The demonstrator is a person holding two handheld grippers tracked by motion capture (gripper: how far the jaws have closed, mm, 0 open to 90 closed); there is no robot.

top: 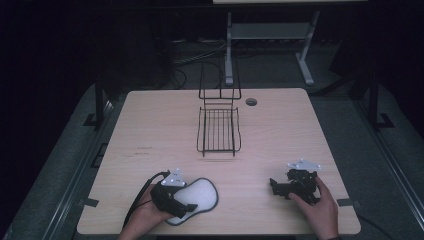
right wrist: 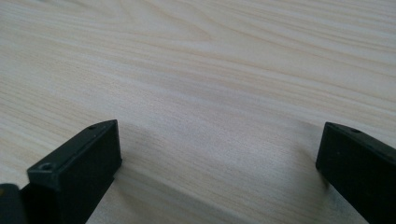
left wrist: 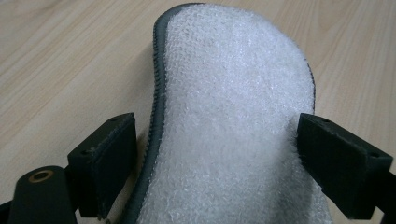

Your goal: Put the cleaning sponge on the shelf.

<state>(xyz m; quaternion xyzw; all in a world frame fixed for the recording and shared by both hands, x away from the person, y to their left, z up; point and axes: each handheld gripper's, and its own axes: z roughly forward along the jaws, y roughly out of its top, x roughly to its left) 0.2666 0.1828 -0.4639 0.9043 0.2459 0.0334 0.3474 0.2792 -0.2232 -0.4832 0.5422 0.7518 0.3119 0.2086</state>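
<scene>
One fleecy white insole [top: 196, 198] lies flat on the table's [top: 150, 125] near-left part, long axis running away from the left gripper [left wrist: 210, 154], whose wide jaws straddle its near end without clamping. Right gripper [top: 295, 184] rests well apart, jaws wide over bare wood. Left is nearer.

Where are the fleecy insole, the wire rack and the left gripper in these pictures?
fleecy insole [left wrist: 233, 116]: left gripper view, middle of its white fleece face.
wire rack [top: 218, 131]: high view, its slatted floor.
left gripper [left wrist: 215, 154]: left gripper view, midway between its open jaws, which straddle the insole.
</scene>
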